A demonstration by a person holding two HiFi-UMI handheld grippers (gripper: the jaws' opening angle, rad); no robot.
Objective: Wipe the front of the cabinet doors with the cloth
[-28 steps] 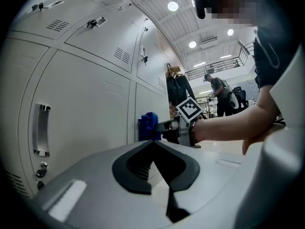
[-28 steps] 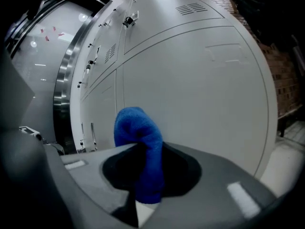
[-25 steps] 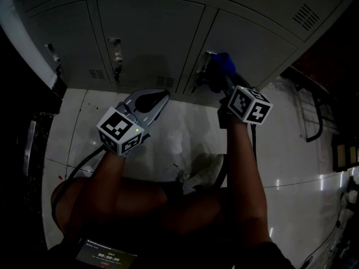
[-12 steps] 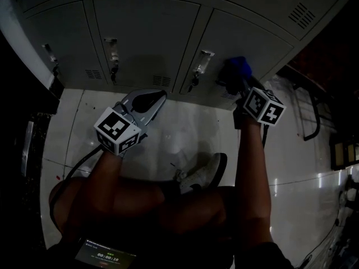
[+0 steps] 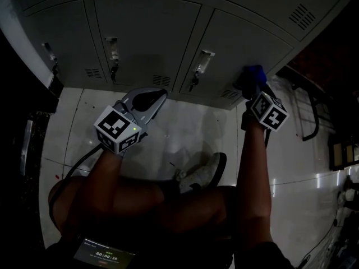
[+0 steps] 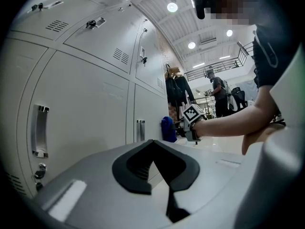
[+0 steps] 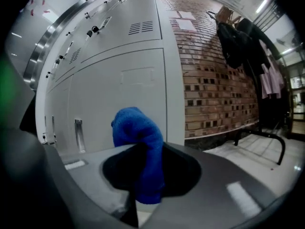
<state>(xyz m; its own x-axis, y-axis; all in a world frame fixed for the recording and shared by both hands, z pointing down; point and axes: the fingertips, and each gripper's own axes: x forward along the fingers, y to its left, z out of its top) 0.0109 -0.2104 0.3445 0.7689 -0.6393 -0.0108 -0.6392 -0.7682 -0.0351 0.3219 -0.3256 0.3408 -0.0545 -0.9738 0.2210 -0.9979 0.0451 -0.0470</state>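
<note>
Wiping looks to be the step in hand: the right gripper (image 5: 252,87) is clenched on the blue cloth (image 5: 255,73). In the right gripper view the cloth (image 7: 141,149) stands bunched between the jaws, its wad leaning toward the grey cabinet doors (image 7: 125,97). In the head view the cloth sits at about one o'clock, low on the right-hand door, just beyond the vent slots (image 5: 229,93) and on the three o'clock side of the handle (image 5: 203,60). Whether the wad truly presses the metal I cannot tell; it reads as touching or very nearly so. The left gripper (image 5: 159,96) hangs at about ten o'clock over the pale floor (image 5: 185,128), apart from the doors, its jaws clenched together on nothing.

To do this well, I judge the wad should be pushed squarely at the door so that more than its tip meets the surface, with even pressure and overlapping passes from twelve toward six o'clock. Only a narrow strip of cloth sits in the jaws, so ease off near the vent slots and the handle, where a snag could drag it free
</note>
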